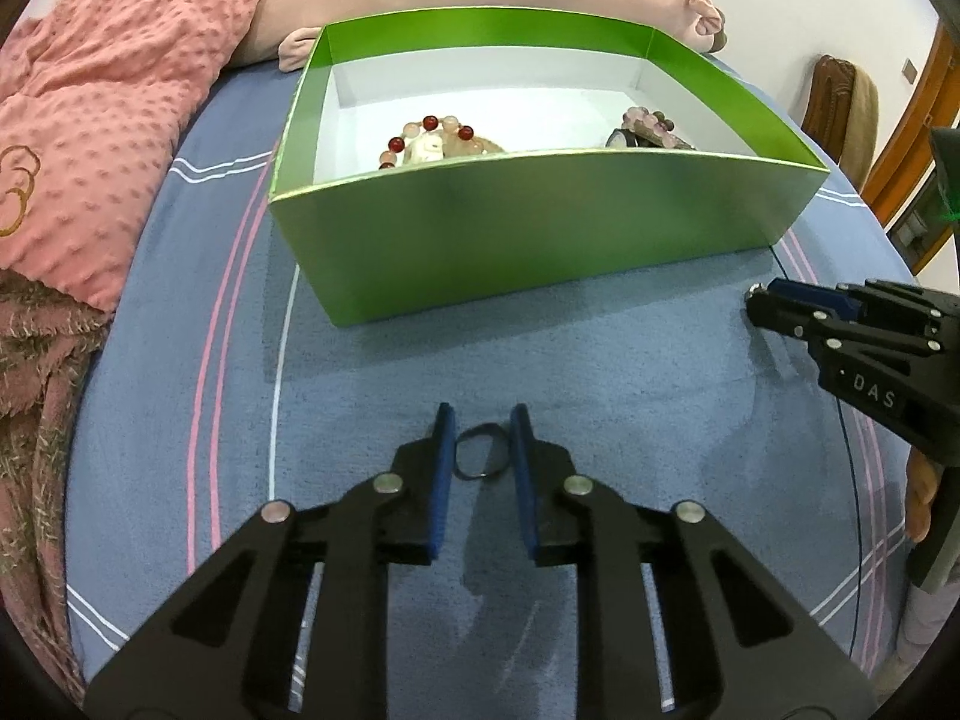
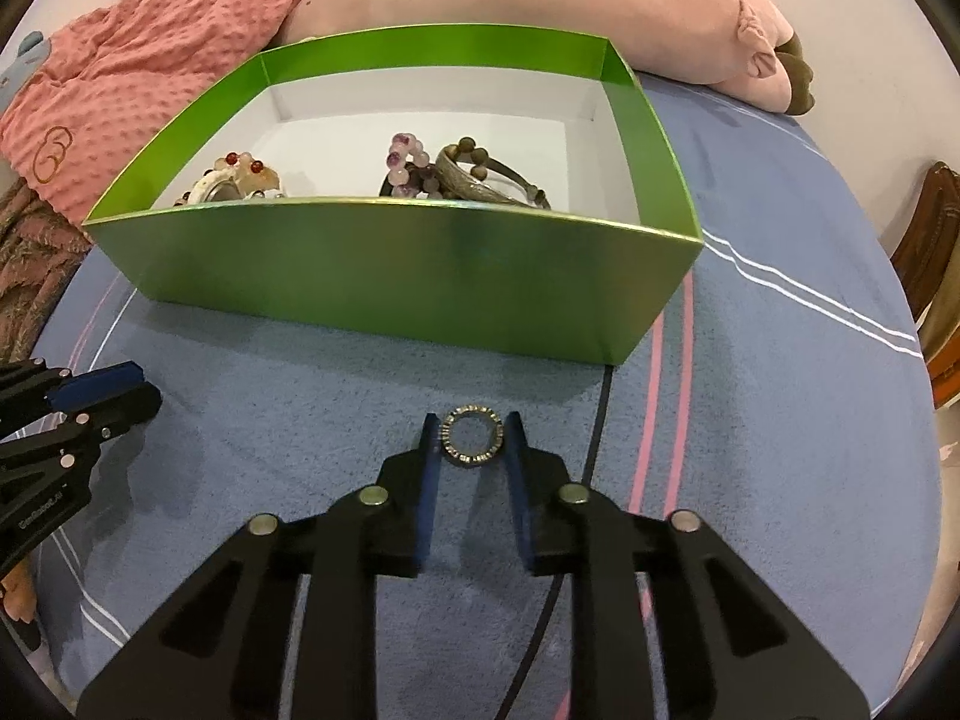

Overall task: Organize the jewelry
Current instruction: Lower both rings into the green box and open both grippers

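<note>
My left gripper points down at the blue bedspread, its blue pads closed against a thin dark ring that lies on the cloth. My right gripper is shut the same way on a silver ring set with small stones. Just beyond both stands an open green box. Inside it are a red-and-pale bead bracelet, a purple bead bracelet and a silver bangle. Each view shows the other gripper at its edge: the right gripper, the left gripper.
The bedspread is blue with pink and white stripes. A pink dotted blanket is bunched at the left, and a long pink plush cushion lies behind the box. A wooden chair back stands past the bed's right edge.
</note>
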Action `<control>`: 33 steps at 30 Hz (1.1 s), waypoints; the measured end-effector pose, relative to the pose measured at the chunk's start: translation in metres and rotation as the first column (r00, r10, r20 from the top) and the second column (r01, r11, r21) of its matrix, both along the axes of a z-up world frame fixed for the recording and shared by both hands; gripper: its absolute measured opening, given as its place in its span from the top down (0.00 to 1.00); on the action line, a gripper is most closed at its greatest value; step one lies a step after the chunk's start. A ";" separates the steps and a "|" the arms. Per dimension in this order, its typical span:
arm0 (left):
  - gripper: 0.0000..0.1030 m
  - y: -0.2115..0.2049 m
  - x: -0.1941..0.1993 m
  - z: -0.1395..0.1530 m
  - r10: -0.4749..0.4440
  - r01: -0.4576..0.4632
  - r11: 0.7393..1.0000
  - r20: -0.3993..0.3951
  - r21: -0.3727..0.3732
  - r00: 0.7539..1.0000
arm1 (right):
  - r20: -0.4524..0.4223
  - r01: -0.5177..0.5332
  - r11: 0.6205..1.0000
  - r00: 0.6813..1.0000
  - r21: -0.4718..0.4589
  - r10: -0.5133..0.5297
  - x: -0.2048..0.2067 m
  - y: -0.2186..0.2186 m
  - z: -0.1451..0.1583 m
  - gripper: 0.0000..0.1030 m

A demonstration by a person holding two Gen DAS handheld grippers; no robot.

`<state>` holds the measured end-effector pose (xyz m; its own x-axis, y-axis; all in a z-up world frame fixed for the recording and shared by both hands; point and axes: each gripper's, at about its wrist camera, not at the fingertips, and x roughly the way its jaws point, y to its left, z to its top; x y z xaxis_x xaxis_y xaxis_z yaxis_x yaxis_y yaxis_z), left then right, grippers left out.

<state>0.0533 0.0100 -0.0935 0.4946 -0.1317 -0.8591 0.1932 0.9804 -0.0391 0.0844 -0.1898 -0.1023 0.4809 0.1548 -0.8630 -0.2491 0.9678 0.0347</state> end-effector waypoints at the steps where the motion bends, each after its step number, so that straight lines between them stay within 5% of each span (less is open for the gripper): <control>1: 0.82 0.001 0.000 0.000 0.002 -0.002 1.000 -0.001 -0.004 1.000 | -0.004 -0.005 1.000 1.000 0.010 0.005 0.000 0.000 0.000 0.80; 7: 0.82 0.010 -0.004 0.014 0.022 -0.021 0.999 0.022 -0.032 1.000 | 0.017 -0.019 0.998 1.000 0.051 0.018 -0.006 -0.002 0.013 0.80; 13: 0.82 0.013 -0.005 0.061 0.031 -0.029 0.999 0.098 -0.024 0.995 | 0.059 -0.075 0.992 0.996 0.101 0.069 -0.014 0.005 0.055 0.80; 20: 0.82 -0.003 0.038 0.097 0.047 -0.032 0.994 0.145 -0.107 0.988 | 0.136 0.002 0.997 0.991 0.083 -0.014 0.034 0.005 0.097 0.80; 25: 0.82 -0.039 0.071 0.086 0.019 -0.005 0.994 0.131 -0.105 0.991 | 0.051 0.118 0.981 0.991 0.151 -0.127 0.082 -0.020 0.069 0.80; 33: 0.82 -0.055 0.097 0.054 0.027 -0.020 0.996 0.072 -0.087 0.997 | 0.005 0.137 0.979 0.990 0.154 -0.139 0.091 -0.023 0.042 0.80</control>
